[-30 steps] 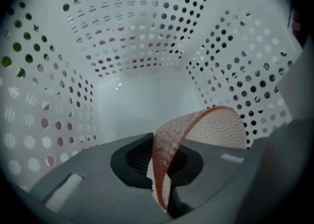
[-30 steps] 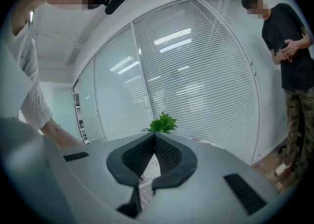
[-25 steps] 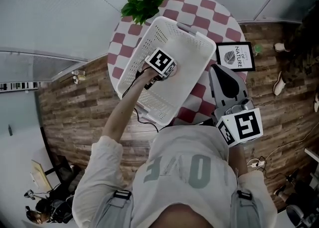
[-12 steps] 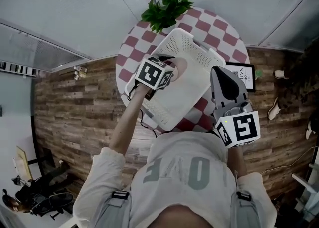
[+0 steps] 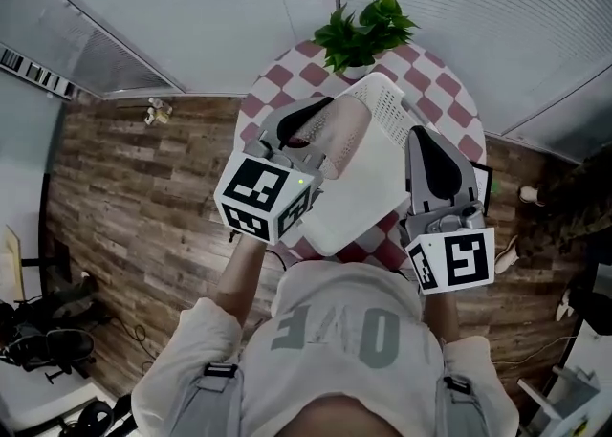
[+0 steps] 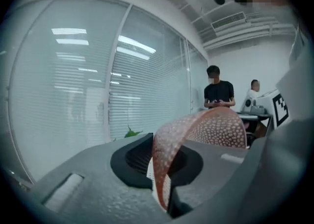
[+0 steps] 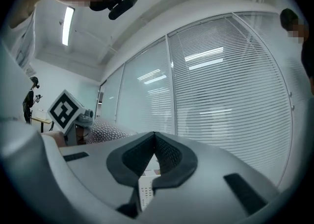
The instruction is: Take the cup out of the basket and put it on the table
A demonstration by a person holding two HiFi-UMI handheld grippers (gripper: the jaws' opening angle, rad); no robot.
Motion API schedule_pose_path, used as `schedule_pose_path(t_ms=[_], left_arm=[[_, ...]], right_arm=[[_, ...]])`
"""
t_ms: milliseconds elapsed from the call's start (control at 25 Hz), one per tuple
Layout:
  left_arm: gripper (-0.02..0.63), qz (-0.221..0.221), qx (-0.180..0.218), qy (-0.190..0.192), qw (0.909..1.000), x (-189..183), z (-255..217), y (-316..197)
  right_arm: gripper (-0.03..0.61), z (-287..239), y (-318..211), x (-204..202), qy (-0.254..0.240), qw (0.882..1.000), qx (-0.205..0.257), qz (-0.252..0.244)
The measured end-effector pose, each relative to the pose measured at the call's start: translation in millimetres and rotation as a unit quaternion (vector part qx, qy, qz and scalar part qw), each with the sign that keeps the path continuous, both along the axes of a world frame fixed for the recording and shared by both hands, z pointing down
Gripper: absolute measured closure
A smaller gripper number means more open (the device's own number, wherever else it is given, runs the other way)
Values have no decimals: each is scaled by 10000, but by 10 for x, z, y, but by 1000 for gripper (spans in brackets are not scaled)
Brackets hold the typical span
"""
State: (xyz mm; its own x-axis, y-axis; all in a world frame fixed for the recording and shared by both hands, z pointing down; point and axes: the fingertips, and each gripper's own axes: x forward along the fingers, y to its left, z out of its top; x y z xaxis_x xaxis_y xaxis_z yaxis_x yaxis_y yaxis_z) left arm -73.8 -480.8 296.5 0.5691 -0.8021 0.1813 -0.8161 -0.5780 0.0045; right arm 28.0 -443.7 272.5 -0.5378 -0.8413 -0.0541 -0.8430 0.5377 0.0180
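Left tool (image 5: 317,121) clamps cup (image 5: 344,131) rim, now lifted above basket (image 5: 368,206); right tool (image 5: 426,139) grips basket edge.

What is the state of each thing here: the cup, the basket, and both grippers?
cup: lifted out, tipped sideways, held by rim.
basket: cup removed, wall pinched.
left gripper: shut on cup.
right gripper: shut on basket.

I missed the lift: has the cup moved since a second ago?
Yes. The cup, in the left gripper, has risen out of the basket, away from the checked table.
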Motion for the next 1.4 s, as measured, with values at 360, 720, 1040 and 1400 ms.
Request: schedule_pose_path(t_ms=[360,720,1040,1400], left_arm=[[591,-1380,1627,695,9745,-418,-491,474],[591,-1593,2038,622,9640,-495,-637,654],[591,-1642,2304,417,9582,-495,-754,724],[591,-1558,2399,317,9577,-435,-767,715]], right_arm=[[571,-134,95,-206,-300,9992,250,-97],[572,-82,125,-311,-314,9991,200,-207],[572,-86,141,-352,-308,9990,199,-259],[572,-63,141,-379,-320,9988,192,-328]])
